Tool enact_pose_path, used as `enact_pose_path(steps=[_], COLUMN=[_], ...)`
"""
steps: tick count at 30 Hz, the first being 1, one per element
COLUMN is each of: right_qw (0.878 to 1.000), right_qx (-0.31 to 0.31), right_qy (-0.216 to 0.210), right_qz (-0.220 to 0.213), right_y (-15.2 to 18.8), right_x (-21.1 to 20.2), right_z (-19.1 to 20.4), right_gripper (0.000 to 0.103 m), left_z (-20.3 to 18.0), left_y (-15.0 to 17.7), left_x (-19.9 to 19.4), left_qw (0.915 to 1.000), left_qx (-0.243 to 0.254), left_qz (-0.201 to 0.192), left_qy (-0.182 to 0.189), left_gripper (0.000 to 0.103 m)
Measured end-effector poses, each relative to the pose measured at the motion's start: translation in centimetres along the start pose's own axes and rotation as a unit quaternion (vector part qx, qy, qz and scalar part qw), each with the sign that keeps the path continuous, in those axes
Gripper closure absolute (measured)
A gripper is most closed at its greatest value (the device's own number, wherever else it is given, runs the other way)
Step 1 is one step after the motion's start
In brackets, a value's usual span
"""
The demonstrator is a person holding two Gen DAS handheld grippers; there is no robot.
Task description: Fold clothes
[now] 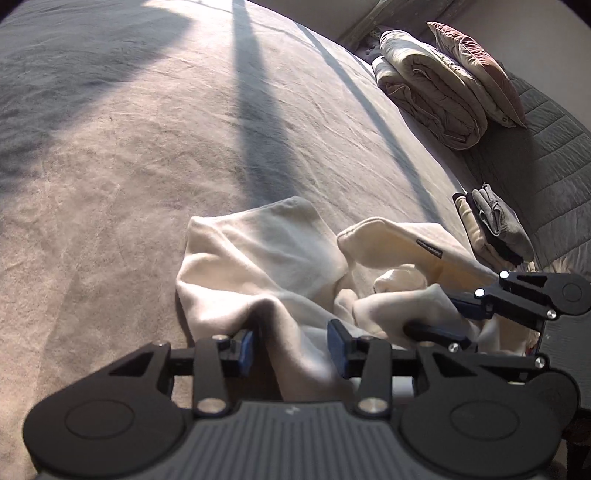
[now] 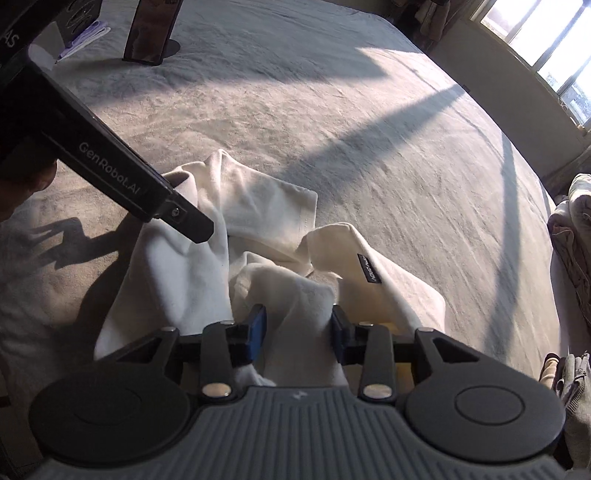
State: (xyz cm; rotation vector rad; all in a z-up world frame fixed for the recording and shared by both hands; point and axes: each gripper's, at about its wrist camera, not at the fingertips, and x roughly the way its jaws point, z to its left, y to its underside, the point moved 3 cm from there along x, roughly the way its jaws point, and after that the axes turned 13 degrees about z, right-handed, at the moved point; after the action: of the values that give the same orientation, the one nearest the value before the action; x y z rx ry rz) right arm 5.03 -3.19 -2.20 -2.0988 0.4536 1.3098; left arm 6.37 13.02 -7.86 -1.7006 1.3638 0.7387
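Note:
A crumpled cream-white garment [image 1: 258, 258] lies on the grey bedspread; it also shows in the right wrist view [image 2: 266, 229], with a small dark label [image 2: 369, 267]. My left gripper [image 1: 291, 349] is open, its blue pads either side of a raised fold of the cloth. My right gripper [image 2: 299, 334] is open too, straddling another fold near the garment's near edge. In the left wrist view the right gripper [image 1: 454, 321] sits at the right, on the cloth. In the right wrist view the left gripper's body [image 2: 122, 181] reaches in from the upper left over the cloth.
The bedspread [image 1: 147, 147] stretches far and left, with sun patches and shadows. A folded quilt [image 1: 424, 85] and a pillow [image 1: 480, 70] lie at the far right. A stack of folded clothes [image 1: 491, 229] sits right of the garment. Dark stands [image 2: 151, 33] are at the far left.

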Motion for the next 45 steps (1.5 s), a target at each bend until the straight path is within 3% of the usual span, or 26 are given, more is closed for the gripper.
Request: enact_pose_path(steps=[3,8,12,17,20,23,29,31,33,38,40,45], right_qw=[0.999,0.992,0.979,0.956,0.944,0.934,0.933,0.930,0.926,0.921,0.920,0.915], right_qx=[-0.004,0.117,0.195,0.271,0.299,0.321,0.332,0.343,0.357,0.373,0.376,0.388], right_qy=[0.038,0.040,0.041,0.059,0.069,0.073,0.073,0.065,0.053,0.028,0.027,0.017], right_qz=[0.033,-0.014,-0.046,-0.095,-0.119,-0.138,-0.122,-0.114,-0.108,-0.105,-0.106,-0.107], right_y=[-0.1,-0.7,-1.1,-1.6,-1.9,-2.1,-2.7,-2.8,-2.9,-3.3,-3.4,-3.3], right_x=[0.7,-4.0,-7.7,-11.9,-13.7,-15.1,-14.5,-14.2,-13.8,-13.5,-13.5,-13.4], right_z=[0.2,-2.5,-4.5,-6.0,-6.3,-6.5,-5.8,-5.7,-5.7,-5.3,-5.3,-5.9], right_gripper=[0.091,0.091,0.092,0.092,0.092,0.092,0.092,0.092,0.092,0.092,0.092,0.092], left_z=[-0.1,0.4,0.7,-0.4,-1.1,-1.7,-3.4,-4.6,-6.0,-8.4,-9.3,-10.3], left_y=[0.5,0.8,1.1,2.1,2.5,2.4,2.2,2.7,3.2,3.6,3.8,4.8], left_x=[0.0,-0.5,-1.0,-1.7,-3.4,-6.3,-11.1,-11.8,-11.8,-10.8,-10.3,-9.7], left_qw=[0.9999,0.9993,0.9979,0.9953,0.9940,0.9877,0.9572,0.9451,0.9371,0.9326,0.9321,0.9256], left_qx=[0.004,0.011,0.007,0.042,0.068,0.109,0.172,0.206,0.235,0.256,0.265,0.292], left_qz=[0.008,0.034,0.053,0.067,0.048,-0.015,-0.145,-0.172,-0.184,-0.211,-0.211,-0.211], left_qy=[-0.005,0.011,0.036,0.054,0.071,0.111,0.181,0.186,0.181,0.142,0.129,0.116], left_gripper=[0.061,0.060,0.053,0.051,0.051,0.052,0.050,0.038,0.033,0.033,0.037,0.069])
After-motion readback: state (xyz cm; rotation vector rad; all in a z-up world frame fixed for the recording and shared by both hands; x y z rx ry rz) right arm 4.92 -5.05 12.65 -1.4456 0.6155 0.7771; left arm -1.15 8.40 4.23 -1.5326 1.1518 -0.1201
